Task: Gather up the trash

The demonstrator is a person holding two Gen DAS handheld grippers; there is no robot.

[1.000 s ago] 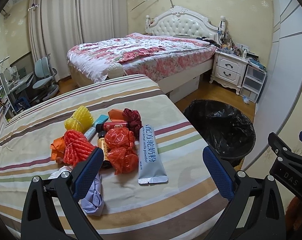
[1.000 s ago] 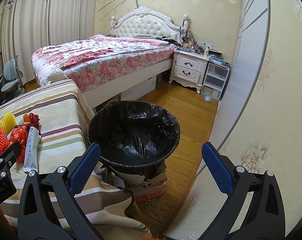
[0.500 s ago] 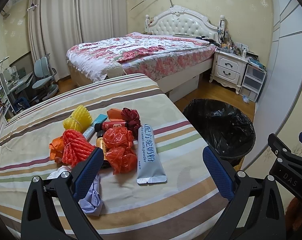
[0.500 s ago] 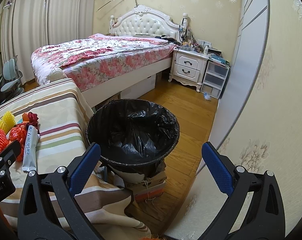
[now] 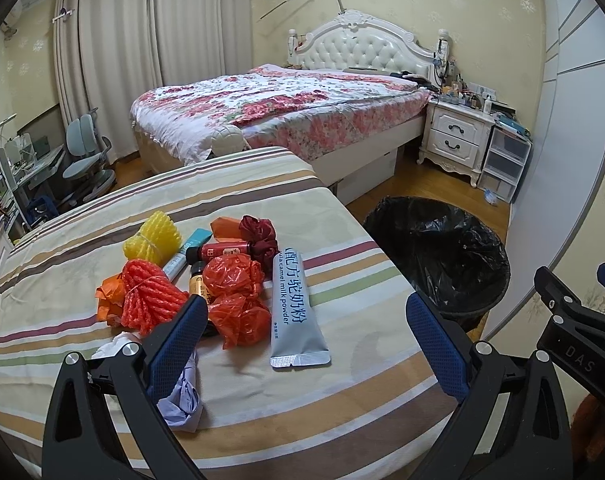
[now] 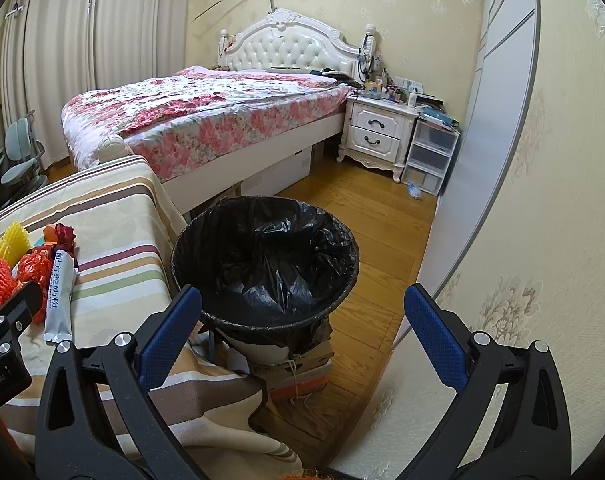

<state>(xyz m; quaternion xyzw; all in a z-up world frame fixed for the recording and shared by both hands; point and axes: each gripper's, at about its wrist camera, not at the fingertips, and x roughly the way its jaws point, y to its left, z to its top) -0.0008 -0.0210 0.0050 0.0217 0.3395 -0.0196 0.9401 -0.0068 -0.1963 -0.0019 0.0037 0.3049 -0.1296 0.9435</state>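
Observation:
A heap of trash lies on the striped table (image 5: 82, 248): a grey milk powder sachet (image 5: 296, 312), crumpled red bags (image 5: 234, 296), red foam netting (image 5: 148, 298), yellow foam netting (image 5: 152, 238), small bottles (image 5: 218, 249), a dark red wad (image 5: 258, 236) and a white-lilac wad (image 5: 182, 396). My left gripper (image 5: 306, 336) is open and empty, hovering above the table's near edge just short of the heap. My right gripper (image 6: 302, 328) is open and empty above the near rim of the black-lined bin (image 6: 264, 258). The sachet also shows in the right wrist view (image 6: 58, 296).
The bin stands on a cardboard box (image 6: 298, 368) on the wooden floor, right of the table. A bed (image 5: 278, 108), a white nightstand (image 5: 456, 136) and plastic drawers (image 5: 504, 164) stand behind. A wall (image 6: 542, 200) is close on the right. A desk chair (image 5: 86, 156) stands at the far left.
Both grippers have shifted only slightly; the heap and the bin have slid a little in view. Both stay open and empty.

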